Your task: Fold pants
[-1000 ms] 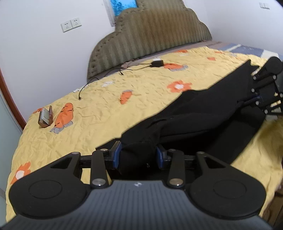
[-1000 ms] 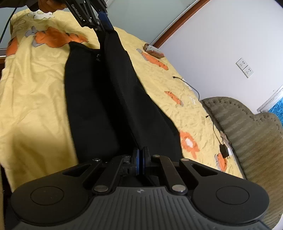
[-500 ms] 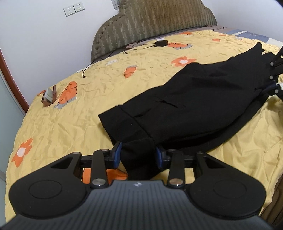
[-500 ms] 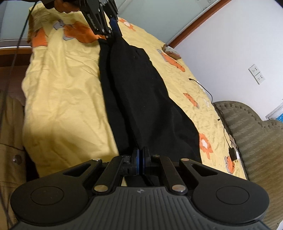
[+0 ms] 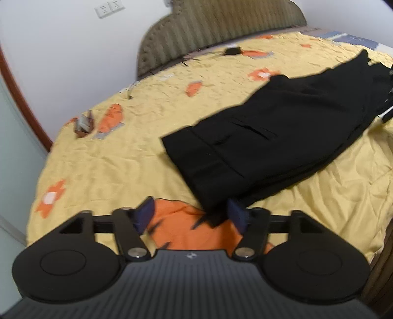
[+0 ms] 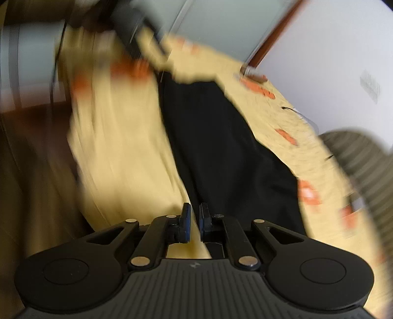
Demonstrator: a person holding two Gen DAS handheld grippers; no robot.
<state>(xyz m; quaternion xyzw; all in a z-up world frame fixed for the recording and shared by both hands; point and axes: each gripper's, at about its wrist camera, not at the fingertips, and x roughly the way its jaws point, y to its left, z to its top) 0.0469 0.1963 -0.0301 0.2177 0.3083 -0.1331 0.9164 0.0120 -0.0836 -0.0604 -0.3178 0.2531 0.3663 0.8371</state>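
Note:
Black pants [image 5: 282,147] lie folded lengthwise on the yellow bed sheet [image 5: 110,159], waistband towards my left gripper [image 5: 191,216]. Its jaws are opening. The waist corner lies between the blue pads [image 5: 237,216], close to the right one, and neither presses on it. In the blurred right wrist view the pants [image 6: 221,147] stretch away from my right gripper [image 6: 194,220]. Its jaws are opening too, with a narrow gap between the pads [image 6: 185,220]. The leg end lies just ahead of them and is not pinched. The left gripper [image 6: 137,36] is a dark blur at the far end.
A padded headboard [image 5: 208,32] stands at the back. A charger with its cable [image 5: 232,51] and a small brown object [image 5: 84,124] lie on the sheet. The bed's wooden edge [image 5: 383,257] runs along the right, and wall sockets [image 5: 110,8] are on the wall.
The pants have come down from hanging between the grippers to lying flat on the bed. The left jaws have spread and let the waist go. The right pads have parted slightly.

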